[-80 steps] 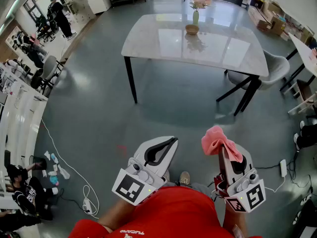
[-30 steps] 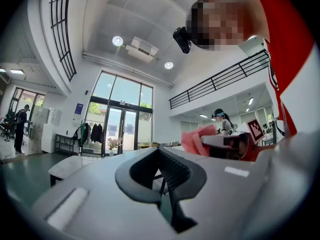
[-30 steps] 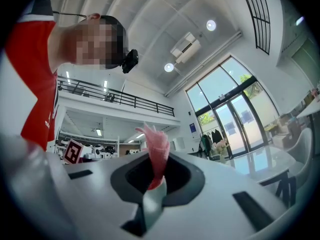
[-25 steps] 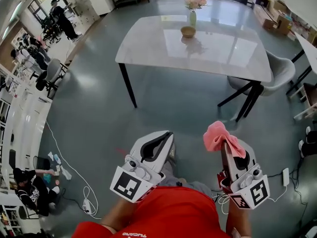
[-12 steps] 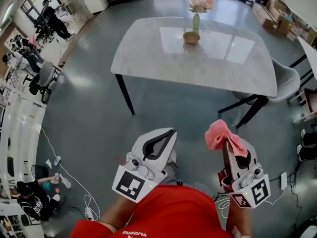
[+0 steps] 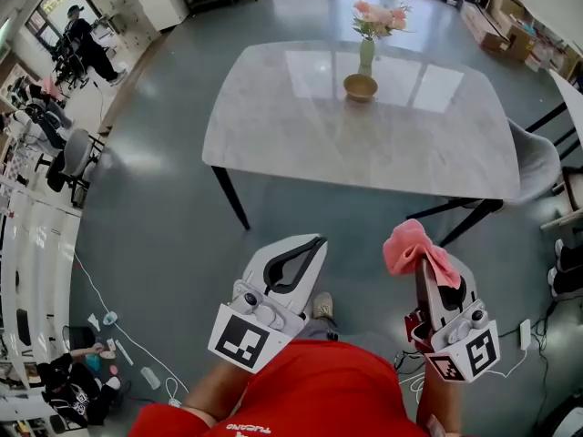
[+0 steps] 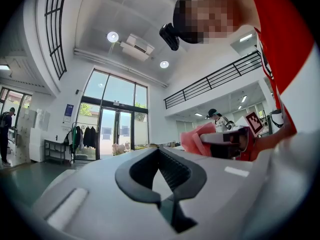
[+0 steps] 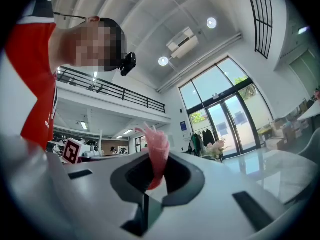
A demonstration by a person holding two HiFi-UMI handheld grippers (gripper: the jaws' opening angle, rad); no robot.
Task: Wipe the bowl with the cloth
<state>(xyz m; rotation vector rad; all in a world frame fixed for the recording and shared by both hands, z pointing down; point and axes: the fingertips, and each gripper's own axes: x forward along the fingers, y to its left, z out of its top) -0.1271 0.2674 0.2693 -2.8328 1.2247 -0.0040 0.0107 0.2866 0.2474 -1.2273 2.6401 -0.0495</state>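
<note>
A small tan bowl [image 6: 361, 86] stands on the far side of a grey marble table [image 6: 301, 135], beside a vase of pink flowers [image 6: 367, 53]. My right gripper [image 6: 418, 260] is held near my body, shut on a crumpled pink cloth [image 6: 410, 248], which sticks up from between the jaws [image 8: 156, 154]. My left gripper [image 6: 315, 241] is at the same height, shut with nothing in it [image 7: 167, 194]. Both grippers are well short of the table, over the floor. The pink cloth [image 7: 195, 140] also shows at the right in the left gripper view.
A grey chair [image 6: 537, 167] stands at the table's right end. Cables and a power strip [image 6: 524, 333] lie on the floor at right. People and desks [image 6: 77, 44] fill the far left. White cabinets [image 6: 27, 244] line the left side.
The table with the bowl has come closer and lower in the head view as I walk toward it. Both grippers keep their pose, the cloth still held.
</note>
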